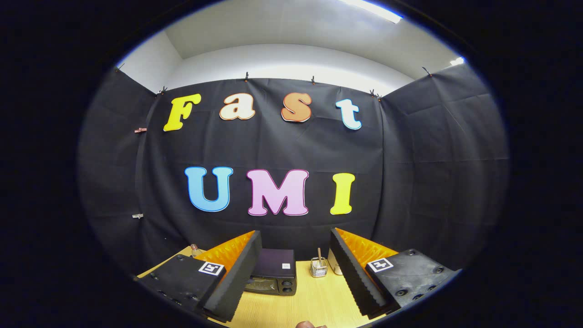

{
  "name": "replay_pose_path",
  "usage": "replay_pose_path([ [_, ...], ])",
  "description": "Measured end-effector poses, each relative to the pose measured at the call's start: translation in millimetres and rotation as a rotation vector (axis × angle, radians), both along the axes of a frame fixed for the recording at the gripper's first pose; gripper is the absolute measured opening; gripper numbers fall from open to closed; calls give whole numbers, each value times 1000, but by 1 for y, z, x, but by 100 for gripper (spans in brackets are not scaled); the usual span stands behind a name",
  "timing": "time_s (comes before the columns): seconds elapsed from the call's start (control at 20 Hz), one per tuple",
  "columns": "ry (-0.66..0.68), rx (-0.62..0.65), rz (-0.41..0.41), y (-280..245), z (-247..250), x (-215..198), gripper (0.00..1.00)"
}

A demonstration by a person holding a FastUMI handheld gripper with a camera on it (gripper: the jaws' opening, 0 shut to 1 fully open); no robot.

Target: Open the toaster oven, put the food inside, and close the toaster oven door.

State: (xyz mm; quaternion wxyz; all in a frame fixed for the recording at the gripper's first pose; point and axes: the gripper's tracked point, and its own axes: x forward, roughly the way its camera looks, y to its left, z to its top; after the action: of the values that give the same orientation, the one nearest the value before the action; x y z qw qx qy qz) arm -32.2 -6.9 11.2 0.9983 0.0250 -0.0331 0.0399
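While hanging above the table [314, 300], the scene is reading so:
Gripper [291, 291]: fingers standing apart, gripping nothing.
Toaster oven [273, 275]: sitting beyond them, door closed.
Wire holder [319, 268]: standing just beside the oven.

Bright ceiling strip light [371, 9], sharp, fisheye-warped edges

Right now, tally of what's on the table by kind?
Toaster oven, door closed, beyond the open gripper: 1
Wire holder with a stick in it: 1
Bottle behind the left finger: 1
Pale container, partly hidden: 1
Total: 4
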Motion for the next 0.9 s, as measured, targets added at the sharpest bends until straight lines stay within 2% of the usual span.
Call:
replay_pose_path([
  [0.9, -3, -3, -16, -10, -10, -2, 98],
])
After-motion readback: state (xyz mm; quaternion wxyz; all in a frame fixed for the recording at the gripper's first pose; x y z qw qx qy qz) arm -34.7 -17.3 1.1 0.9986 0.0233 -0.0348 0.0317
